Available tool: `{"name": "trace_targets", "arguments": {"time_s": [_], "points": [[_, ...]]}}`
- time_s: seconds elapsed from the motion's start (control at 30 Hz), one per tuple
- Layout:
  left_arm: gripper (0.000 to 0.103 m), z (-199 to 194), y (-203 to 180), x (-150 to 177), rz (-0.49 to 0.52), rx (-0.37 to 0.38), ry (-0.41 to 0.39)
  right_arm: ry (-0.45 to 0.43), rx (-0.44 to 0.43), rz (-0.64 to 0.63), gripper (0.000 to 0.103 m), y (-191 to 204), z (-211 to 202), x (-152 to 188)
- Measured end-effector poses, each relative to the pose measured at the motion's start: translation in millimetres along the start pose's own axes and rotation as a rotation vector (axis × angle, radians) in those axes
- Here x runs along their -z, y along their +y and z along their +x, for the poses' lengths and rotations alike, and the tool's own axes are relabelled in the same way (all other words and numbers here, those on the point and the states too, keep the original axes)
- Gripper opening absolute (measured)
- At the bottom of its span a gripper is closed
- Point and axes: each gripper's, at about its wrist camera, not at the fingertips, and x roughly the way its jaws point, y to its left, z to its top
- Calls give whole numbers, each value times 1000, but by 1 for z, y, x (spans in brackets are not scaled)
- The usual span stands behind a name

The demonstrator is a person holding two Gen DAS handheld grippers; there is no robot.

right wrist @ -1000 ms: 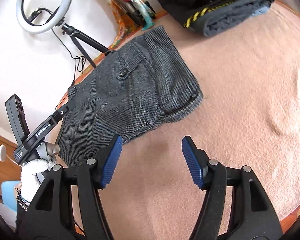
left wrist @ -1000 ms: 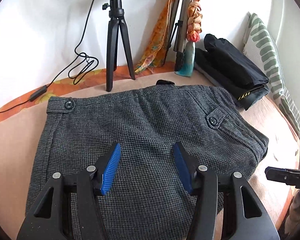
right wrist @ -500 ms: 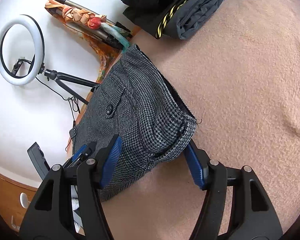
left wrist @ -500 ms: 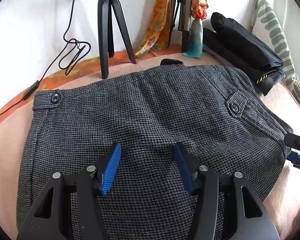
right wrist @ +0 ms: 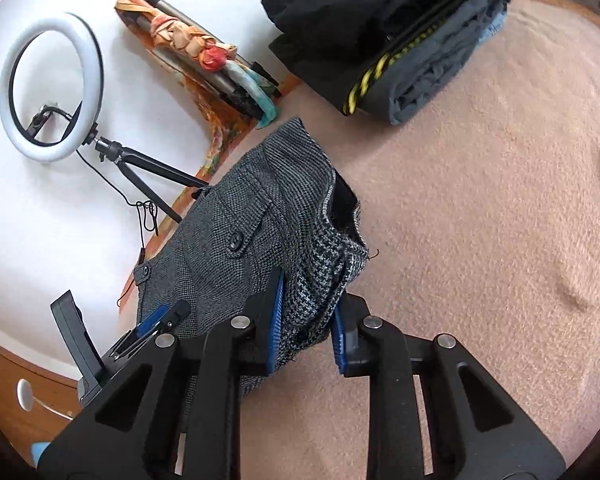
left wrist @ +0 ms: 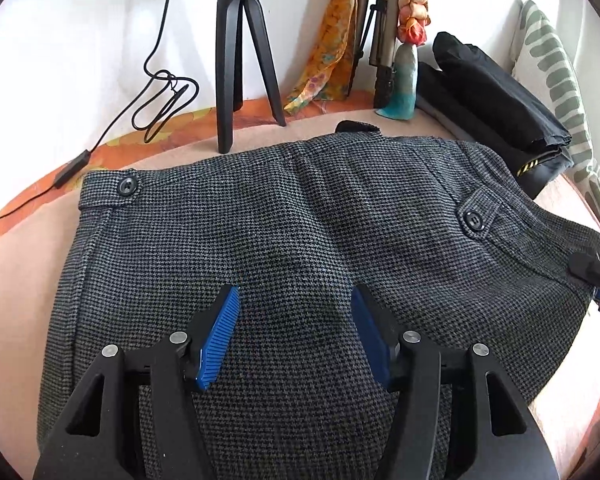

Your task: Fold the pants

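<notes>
Grey houndstooth pants [left wrist: 300, 240] lie folded on a pink blanket [right wrist: 480, 220], waistband toward the wall. My left gripper [left wrist: 294, 336] is open, its blue pads spread just above the middle of the fabric. My right gripper [right wrist: 306, 320] has its blue pads around the right-hand folded edge of the pants [right wrist: 260, 240], with cloth bunched between them; the jaws have closed in on it. The right gripper's tip shows at the far right of the left wrist view [left wrist: 592, 276].
A black tripod [left wrist: 236, 60] with a ring light [right wrist: 52, 88] and cable stands by the wall. A second tripod wrapped in scarves [left wrist: 392, 40] leans beside it. A stack of folded dark clothes [right wrist: 400, 28] and a striped pillow [left wrist: 556, 80] lie at the right.
My right gripper moved in onto the right edge of the pants and narrowed around the cloth. My left gripper moved forward and lower over the pants, still open.
</notes>
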Motion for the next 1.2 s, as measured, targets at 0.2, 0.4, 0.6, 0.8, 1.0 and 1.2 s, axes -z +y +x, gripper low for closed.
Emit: {"name": "trace_targets", "arguments": {"time_s": [0.2, 0.4, 0.6, 0.8, 1.0, 1.2], "points": [[57, -38, 23, 7, -87, 85, -37, -58, 19, -182, 21, 46, -16, -3], [57, -97, 79, 29, -217, 74, -116, -86, 31, -381, 21, 102, -25, 5], [57, -144, 130, 62, -292, -48, -196, -85, 8, -528, 21, 152, -21, 23], [57, -163, 169, 85, -388, -68, -232, -62, -20, -640, 20, 196, -8, 42], [57, -178, 189, 89, -434, -91, -279, -10, -30, -782, 20, 247, 22, 73], [57, -182, 201, 90, -468, -100, -298, 75, -35, -929, 17, 290, 64, 114]]}}
